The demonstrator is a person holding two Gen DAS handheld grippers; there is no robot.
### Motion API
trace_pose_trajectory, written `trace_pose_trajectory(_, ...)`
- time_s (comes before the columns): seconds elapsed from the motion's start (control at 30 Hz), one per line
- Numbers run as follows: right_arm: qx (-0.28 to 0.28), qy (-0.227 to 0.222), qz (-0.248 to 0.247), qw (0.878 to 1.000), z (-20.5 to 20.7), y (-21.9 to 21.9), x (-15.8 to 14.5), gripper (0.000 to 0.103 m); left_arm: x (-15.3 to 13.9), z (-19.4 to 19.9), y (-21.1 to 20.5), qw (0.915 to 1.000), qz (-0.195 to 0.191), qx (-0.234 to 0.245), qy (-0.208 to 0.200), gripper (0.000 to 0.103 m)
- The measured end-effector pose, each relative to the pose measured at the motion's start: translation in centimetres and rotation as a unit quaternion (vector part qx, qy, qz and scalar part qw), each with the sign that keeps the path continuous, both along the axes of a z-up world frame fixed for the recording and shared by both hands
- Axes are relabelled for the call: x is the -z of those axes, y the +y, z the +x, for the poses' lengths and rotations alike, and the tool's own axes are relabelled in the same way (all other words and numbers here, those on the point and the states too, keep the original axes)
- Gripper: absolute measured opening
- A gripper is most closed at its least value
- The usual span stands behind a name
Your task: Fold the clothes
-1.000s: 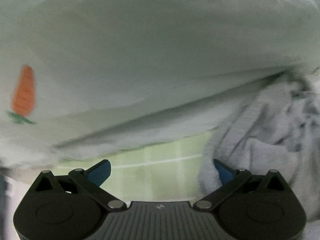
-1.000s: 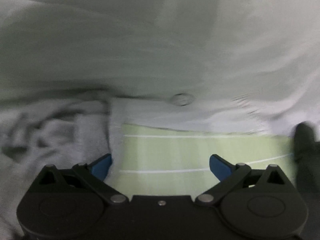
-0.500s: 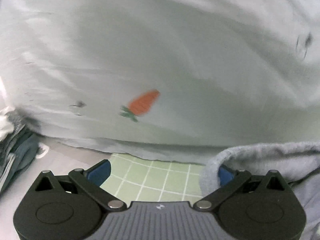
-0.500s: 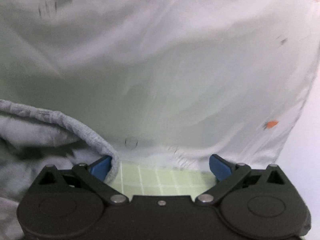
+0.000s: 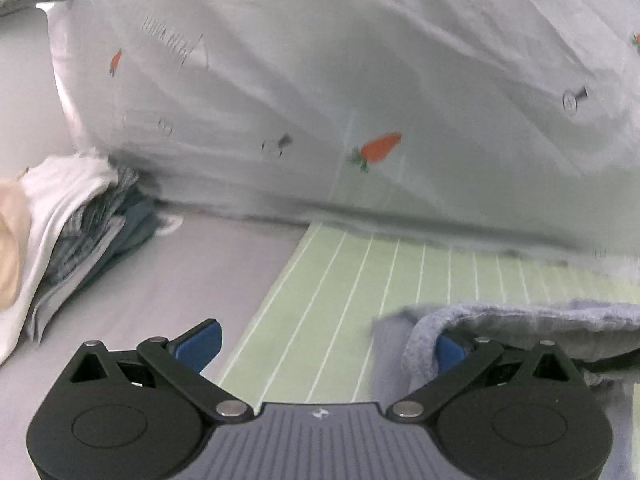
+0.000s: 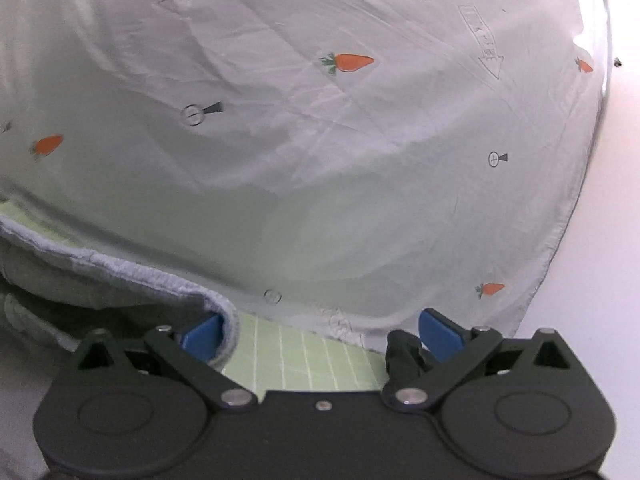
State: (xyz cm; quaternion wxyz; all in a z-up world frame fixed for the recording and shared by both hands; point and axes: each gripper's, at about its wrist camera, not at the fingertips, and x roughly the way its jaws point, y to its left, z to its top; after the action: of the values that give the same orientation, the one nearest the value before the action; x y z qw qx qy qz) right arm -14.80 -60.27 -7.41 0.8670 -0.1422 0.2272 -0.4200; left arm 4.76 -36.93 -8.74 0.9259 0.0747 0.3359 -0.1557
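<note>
Both claws stood wide apart, the left gripper (image 5: 324, 344) and the right gripper (image 6: 320, 330) each with a grey fleece garment (image 5: 520, 320) draped over its inner finger. Beyond lay the carrot-print white cloth (image 6: 320, 140) on the green grid mat (image 5: 380, 272), folded clothes (image 5: 72, 232) stacked at left.

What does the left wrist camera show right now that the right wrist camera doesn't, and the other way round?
Only the left wrist view shows the stack of folded clothes at the left, lying on the grey sheet.

Only the right wrist view shows the carrot-print garment's right edge against the plain white surface.

Both show the white carrot-print garment, the green grid mat, and the grey fleece garment, draped over the inner finger of the open left gripper and of the open right gripper.
</note>
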Motion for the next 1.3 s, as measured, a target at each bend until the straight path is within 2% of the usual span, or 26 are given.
trace_pose_trajectory(0.1,0.001,0.016,0.023,1.0,-1.0,1.0,1.0,0.103,1.7,0.3,0.5,0.9987,0.014,0.016,0.047,0.103)
trace_pose_trajectory(0.2,0.013,0.028,0.072,0.997,-1.5,0.6,2.5,0.103,3.4,0.5,0.8,0.9948,0.031,0.032,0.092,0.103)
trace_pose_trajectory(0.37,0.021,0.059,0.118,0.991,-1.6,0.4,4.4,0.103,4.6,0.2,0.4,0.9897,0.056,0.05,0.122,0.103)
trace_pose_trajectory(0.5,0.013,0.064,0.189,0.98,-1.6,0.0,5.3,0.103,5.4,0.5,0.1,0.9842,0.07,0.057,0.153,0.103)
trace_pose_trajectory(0.6,0.002,0.078,0.22,0.972,-1.4,0.2,5.6,0.103,5.6,0.7,0.4,0.9806,0.067,0.06,0.174,0.103)
trace_pose_trajectory(0.73,-0.022,0.056,0.252,0.966,-2.0,1.0,4.8,0.103,4.7,0.6,1.3,0.9796,0.043,0.079,0.18,0.103)
trace_pose_trajectory(0.87,-0.061,-0.02,0.215,0.975,-2.8,2.6,2.1,0.103,3.2,0.2,2.0,0.9781,0.008,0.12,0.17,0.103)
trace_pose_trajectory(0.93,-0.072,-0.048,0.218,0.972,-2.6,2.5,1.5,0.103,2.5,0.0,2.4,0.9761,-0.011,0.141,0.165,0.103)
trace_pose_trajectory(0.97,-0.068,-0.048,0.224,0.971,-2.2,2.3,1.8,0.103,2.2,-0.2,2.5,0.9748,-0.019,0.152,0.162,0.103)
trace_pose_trajectory(1.03,-0.048,-0.016,0.231,0.972,-0.8,1.7,3.0,0.103,2.0,-0.4,2.7,0.9745,-0.027,0.156,0.159,0.103)
trace_pose_trajectory(1.07,-0.039,0.012,0.233,0.972,0.0,1.5,4.1,0.103,2.0,-0.4,2.8,0.9752,-0.03,0.149,0.161,0.103)
trace_pose_trajectory(1.13,-0.028,0.071,0.255,0.964,1.6,0.9,6.4,0.103,2.0,-0.5,3.0,0.9772,-0.031,0.134,0.162,0.103)
trace_pose_trajectory(1.17,-0.025,0.083,0.265,0.96,1.9,0.8,7.1,0.103,2.0,-0.6,3.3,0.9789,-0.027,0.124,0.16,0.103)
trace_pose_trajectory(1.3,-0.033,0.061,0.262,0.963,0.7,2.3,6.4,0.103,2.1,-1.5,4.1,0.9825,0.018,0.11,0.149,0.103)
